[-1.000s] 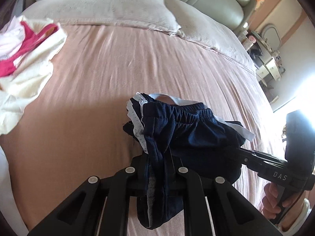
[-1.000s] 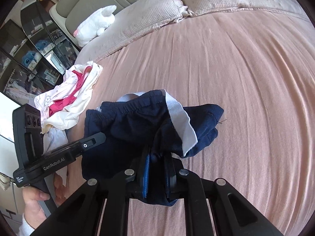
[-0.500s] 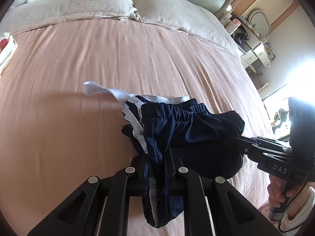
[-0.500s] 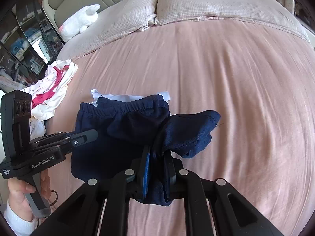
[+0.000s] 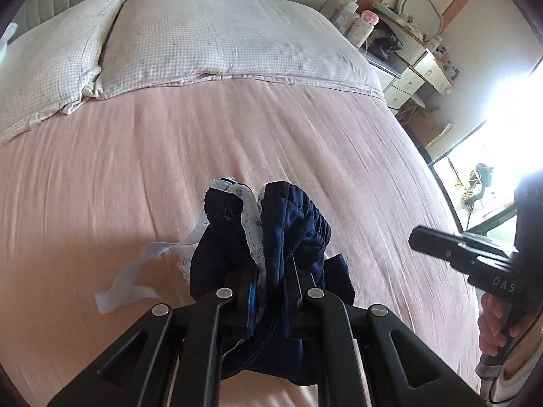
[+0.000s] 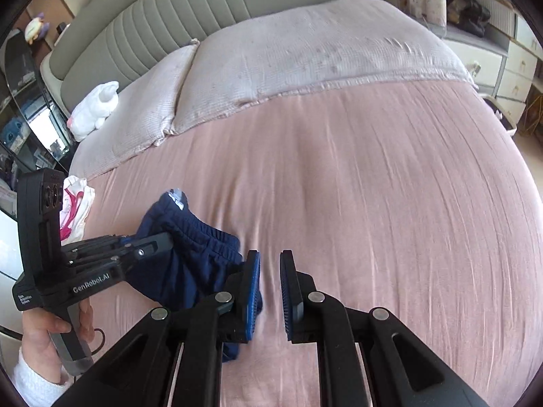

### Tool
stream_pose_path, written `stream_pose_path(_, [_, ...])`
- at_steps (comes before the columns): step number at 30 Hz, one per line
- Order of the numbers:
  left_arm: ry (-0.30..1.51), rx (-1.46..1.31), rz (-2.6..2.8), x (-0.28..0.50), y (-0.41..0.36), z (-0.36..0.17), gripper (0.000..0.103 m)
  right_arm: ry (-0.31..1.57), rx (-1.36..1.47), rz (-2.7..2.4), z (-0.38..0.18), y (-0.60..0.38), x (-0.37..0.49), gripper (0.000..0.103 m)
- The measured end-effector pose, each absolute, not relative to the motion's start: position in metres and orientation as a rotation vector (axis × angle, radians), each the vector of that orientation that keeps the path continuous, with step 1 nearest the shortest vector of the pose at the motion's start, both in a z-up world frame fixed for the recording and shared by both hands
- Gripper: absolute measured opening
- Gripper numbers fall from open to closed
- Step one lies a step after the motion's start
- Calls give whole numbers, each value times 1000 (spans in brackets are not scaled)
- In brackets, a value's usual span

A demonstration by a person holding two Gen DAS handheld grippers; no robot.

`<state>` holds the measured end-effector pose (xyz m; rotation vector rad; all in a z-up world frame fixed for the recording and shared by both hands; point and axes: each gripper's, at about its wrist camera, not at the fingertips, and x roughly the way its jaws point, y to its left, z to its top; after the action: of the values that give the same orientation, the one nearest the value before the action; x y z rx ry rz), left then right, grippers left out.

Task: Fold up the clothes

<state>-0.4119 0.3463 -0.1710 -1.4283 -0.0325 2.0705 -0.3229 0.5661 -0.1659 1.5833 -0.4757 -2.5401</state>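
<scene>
Navy shorts (image 5: pixel 271 237) with white mesh trim and a loose white strip (image 5: pixel 132 281) are bunched between my left gripper's (image 5: pixel 269 271) fingers, held just above the pink bed. In the right wrist view the shorts (image 6: pixel 190 257) hang from the left gripper (image 6: pixel 149 247) at lower left. My right gripper (image 6: pixel 269 264) is open and empty, its blue pads (image 6: pixel 253 288) beside the shorts' right edge. It shows from the side at the right of the left wrist view (image 5: pixel 461 251).
The pink bedspread (image 6: pixel 373 203) spreads ahead, with two checked pillows (image 5: pixel 210 37) at the headboard. A white plush toy (image 6: pixel 95 112) and a pink-and-cream clothes pile (image 6: pixel 76 210) lie at the left. A dresser (image 5: pixel 407 68) stands to the right of the bed.
My right gripper has opened and let go of the shorts, moving clear to their right. The left gripper keeps its hold and has swung toward the pillows, with the shorts bunched closer.
</scene>
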Motion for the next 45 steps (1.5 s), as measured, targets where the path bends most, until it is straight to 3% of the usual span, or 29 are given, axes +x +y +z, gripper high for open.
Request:
stream_pose_path(5, [-57, -1504, 2150, -403, 303, -195, 10, -587, 1674, -2339, -215, 546, -306, 11])
stream_pose_path(9, [-88, -1548, 2161, -400, 277, -205, 10, -536, 1677, -2319, -230, 512, -301, 11])
stream_pose_path(13, [-152, -1577, 2129, -397, 259, -208, 12, -630, 1745, -2332, -241, 504, -302, 12])
stream_pose_path(15, [-190, -1573, 2121, -398, 252, -207, 20, -686, 1728, -2327, -240, 504, -297, 30])
stream_pose_path(16, [-194, -1568, 2119, -398, 249, -207, 32, -707, 1721, -2331, -240, 504, -295, 47])
stream_pose_path(17, [-199, -1562, 2116, -397, 245, -207, 53, -725, 1705, -2341, -238, 504, -293, 55])
stream_pose_path(19, [-191, -1555, 2106, -396, 242, -209, 68, -740, 1684, -2378, -236, 506, -290, 57])
stream_pose_path(21, [-135, -1564, 2075, -394, 248, -216, 68, -758, 1675, -2426, -240, 510, -291, 59])
stream_pose_path(24, [-59, -1559, 2052, -390, 260, -228, 67, -751, 1636, -2466, -244, 508, -297, 61])
stream_pose_path(25, [-67, -1549, 2045, -389, 262, -228, 57, -708, 1634, -2471, -243, 503, -302, 57])
stream_pose_path(26, [-94, -1541, 2027, -389, 265, -226, 16, -674, 1633, -2465, -242, 499, -306, 29])
stream_pose_path(27, [-121, -1534, 2008, -388, 267, -224, 7, -668, 1636, -2439, -243, 495, -309, 7])
stream_pose_path(31, [-140, -1469, 1990, -386, 279, -197, 7, -618, 1570, -2450, -231, 484, -313, 4])
stream_pose_path(39, [-159, -1205, 1933, -402, 356, -109, 8, -716, 1191, -2660, -121, 575, -312, 4])
stream_pose_path(45, [-188, -1192, 1916, -436, 437, -126, 8, -738, 1192, -2765, -99, 667, -327, 4])
